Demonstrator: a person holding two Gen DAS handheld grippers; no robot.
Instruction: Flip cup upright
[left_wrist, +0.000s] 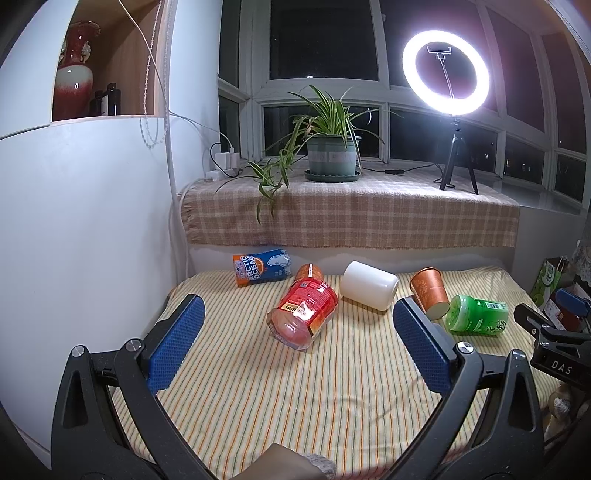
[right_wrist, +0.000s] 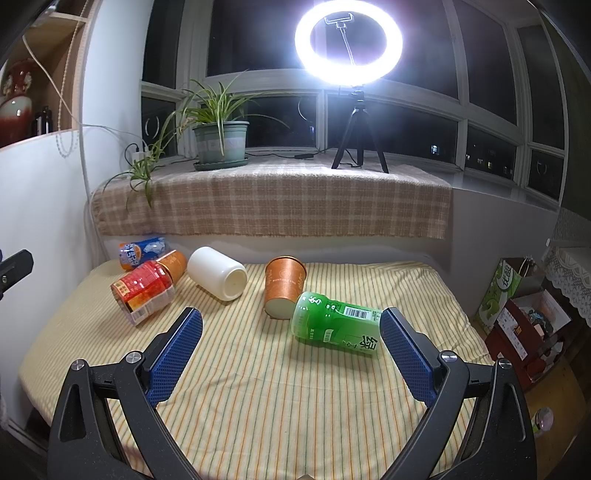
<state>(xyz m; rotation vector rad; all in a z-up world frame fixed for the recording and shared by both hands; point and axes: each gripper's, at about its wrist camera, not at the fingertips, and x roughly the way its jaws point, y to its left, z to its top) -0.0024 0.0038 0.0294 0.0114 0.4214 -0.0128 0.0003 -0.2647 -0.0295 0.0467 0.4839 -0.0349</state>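
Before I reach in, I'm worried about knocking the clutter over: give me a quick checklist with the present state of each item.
1. Right hand-held gripper open and empty: ok.
2. Left hand-held gripper open and empty: ok.
3. Orange cup upright: not ok, it lies on its side with its base toward the camera.
4. Room around the cup: not ok, the green bottle lies right against its base side.
5. Cup's far side free of the white cup: ok, a gap shows between them.
6. Cup empty: cannot tell, its mouth faces away.
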